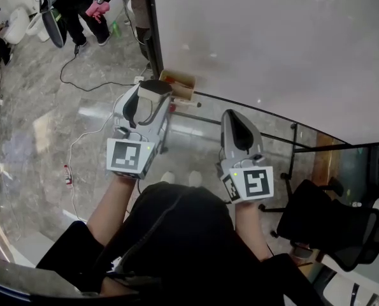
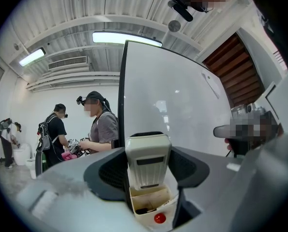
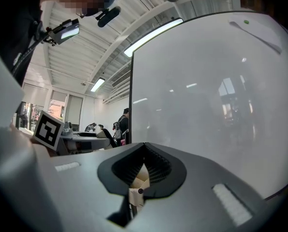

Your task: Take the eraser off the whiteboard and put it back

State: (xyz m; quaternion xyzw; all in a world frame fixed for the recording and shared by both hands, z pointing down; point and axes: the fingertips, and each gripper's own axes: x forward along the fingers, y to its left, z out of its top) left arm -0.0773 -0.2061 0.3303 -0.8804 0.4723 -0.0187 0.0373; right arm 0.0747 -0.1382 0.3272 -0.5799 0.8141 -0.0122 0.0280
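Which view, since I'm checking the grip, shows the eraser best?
The left gripper view: the eraser fills the middle, between the left gripper's jaws. The head view shows only its dark end; the right gripper view shows none of it.

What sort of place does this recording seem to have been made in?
Probably an office or lab-style workroom: a large whiteboard, a black office chair beside it, ceiling strip lights, and other people nearby wearing head-mounted gear.
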